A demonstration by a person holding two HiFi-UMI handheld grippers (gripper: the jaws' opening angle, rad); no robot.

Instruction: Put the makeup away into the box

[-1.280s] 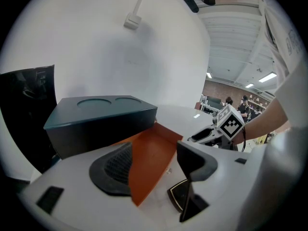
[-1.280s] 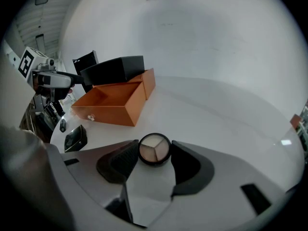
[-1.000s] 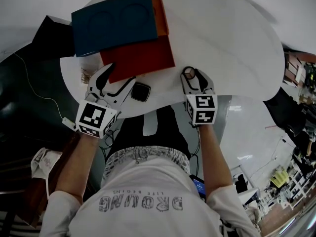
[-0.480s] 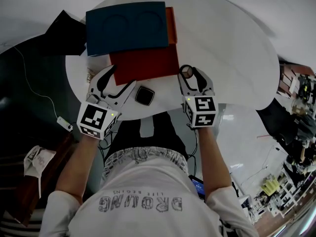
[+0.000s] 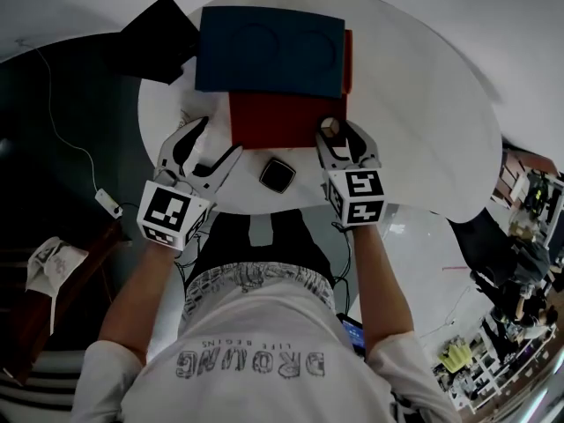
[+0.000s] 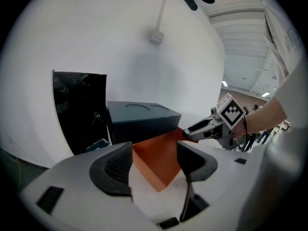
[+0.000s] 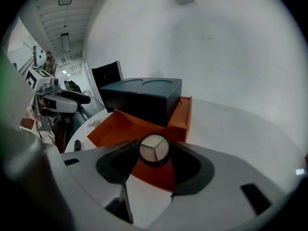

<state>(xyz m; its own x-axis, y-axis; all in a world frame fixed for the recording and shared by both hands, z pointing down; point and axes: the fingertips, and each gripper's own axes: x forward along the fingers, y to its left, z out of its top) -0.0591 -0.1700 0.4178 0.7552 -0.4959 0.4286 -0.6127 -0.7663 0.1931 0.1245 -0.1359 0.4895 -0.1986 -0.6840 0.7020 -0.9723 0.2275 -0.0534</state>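
One round jar [image 7: 154, 149] in right gripper [image 5: 338, 141] jaws, by orange box [image 5: 286, 122] corner.

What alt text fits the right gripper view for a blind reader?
The right gripper holds a small round makeup pot between its jaws. Behind it, on a white table, sits an orange box partly covered by a dark blue lid.
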